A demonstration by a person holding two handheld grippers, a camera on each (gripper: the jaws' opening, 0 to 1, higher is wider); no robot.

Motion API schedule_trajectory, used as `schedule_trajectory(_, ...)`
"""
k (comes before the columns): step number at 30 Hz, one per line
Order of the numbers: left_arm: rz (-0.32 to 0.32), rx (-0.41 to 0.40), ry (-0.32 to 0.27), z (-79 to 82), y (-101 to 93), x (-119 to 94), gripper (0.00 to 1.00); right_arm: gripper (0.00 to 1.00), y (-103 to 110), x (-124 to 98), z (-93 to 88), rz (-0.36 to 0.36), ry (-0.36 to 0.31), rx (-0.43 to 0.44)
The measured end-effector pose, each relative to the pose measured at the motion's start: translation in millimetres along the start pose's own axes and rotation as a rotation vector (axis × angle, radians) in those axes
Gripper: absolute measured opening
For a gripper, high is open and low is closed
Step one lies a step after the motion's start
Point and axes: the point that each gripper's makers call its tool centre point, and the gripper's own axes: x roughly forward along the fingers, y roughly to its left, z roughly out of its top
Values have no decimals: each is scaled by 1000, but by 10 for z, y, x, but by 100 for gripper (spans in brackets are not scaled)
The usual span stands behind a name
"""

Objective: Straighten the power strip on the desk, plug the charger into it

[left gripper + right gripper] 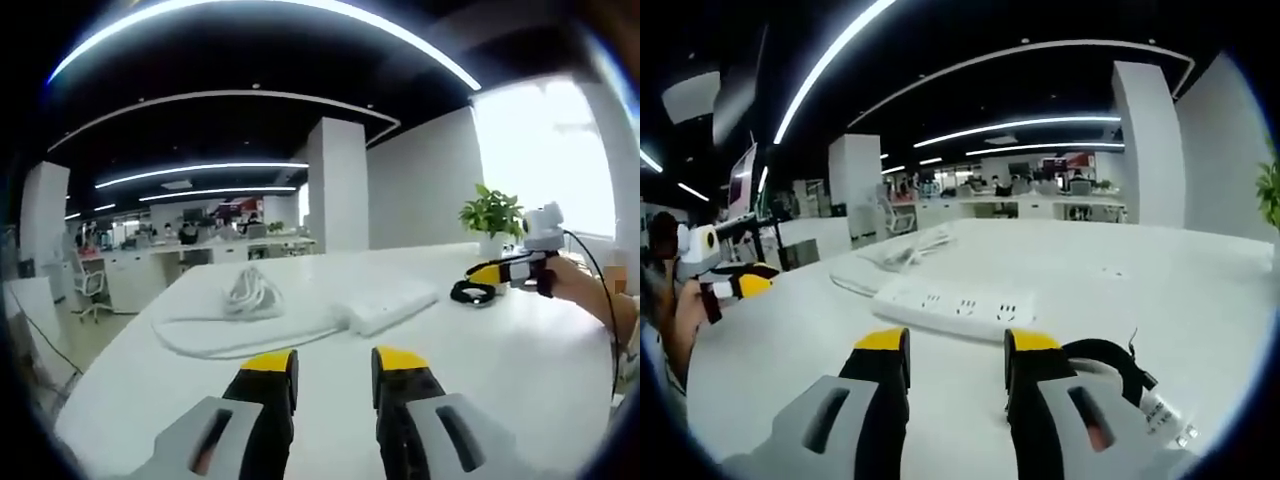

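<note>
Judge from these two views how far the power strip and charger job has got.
Nothing looks done. The white power strip lies askew on the desk, its sockets free. Both claws are open and hold nothing: the right claw sits beside the black charger cable, the left claw faces the strip. Straightening and plugging in are both left.

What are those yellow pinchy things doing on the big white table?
A person holds a pair of tongs in each hand over a white desk. Both are open and holding nothing. A white power strip lies on the desk, its white cord bundled up behind it. A coiled black charger cable sits right next to the right tongs. The left tongs point at the power strip from the other side. Nothing has been plugged in yet.
</note>
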Motion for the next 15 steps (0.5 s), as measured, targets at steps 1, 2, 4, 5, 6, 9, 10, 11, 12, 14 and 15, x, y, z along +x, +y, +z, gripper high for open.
schedule_trajectory(1, -2, -2, -3, 4, 1, -2, 29, 37, 11, 4, -9, 10, 4, -1)
schedule_trajectory(2, -2, -6, -5, 6, 3, -2, 29, 37, 14, 7, -13, 15, 6, -7)
schedule_trajectory(4, -2, -11, 0, 6, 11, 3, 29, 37, 21, 9, -15, 23, 7, -20)
schedule_trajectory(5, 0, -9, 3, 11, 15, 8, 29, 37, 19, 10, -16, 24, 7, -23)
schedule_trajectory(6, 2, -3, 6, 16, 17, 13, 29, 37, 15, 13, -20, 26, 9, -26)
schedule_trajectory(9, 7, 10, 6, 45, 20, 41, 29, 37, -2, 35, -53, 34, 21, -34)
schedule_trajectory(10, 2, 13, 7, 56, 11, 57, 29, 37, 5, 38, -63, 36, 25, -36)
schedule_trajectory(11, -10, 14, 11, 62, -8, 71, 29, 37, 11, 37, -73, 39, 29, -38)
schedule_trajectory(12, -29, 14, 12, 72, -41, 91, 29, 37, 16, 34, -77, 42, 31, -43)
schedule_trajectory(14, -43, 11, 8, 89, -63, 116, 29, 37, 13, 27, -79, 46, 35, -57)
schedule_trajectory(15, -45, 9, 5, 101, -67, 131, 29, 37, 5, 24, -79, 46, 38, -63)
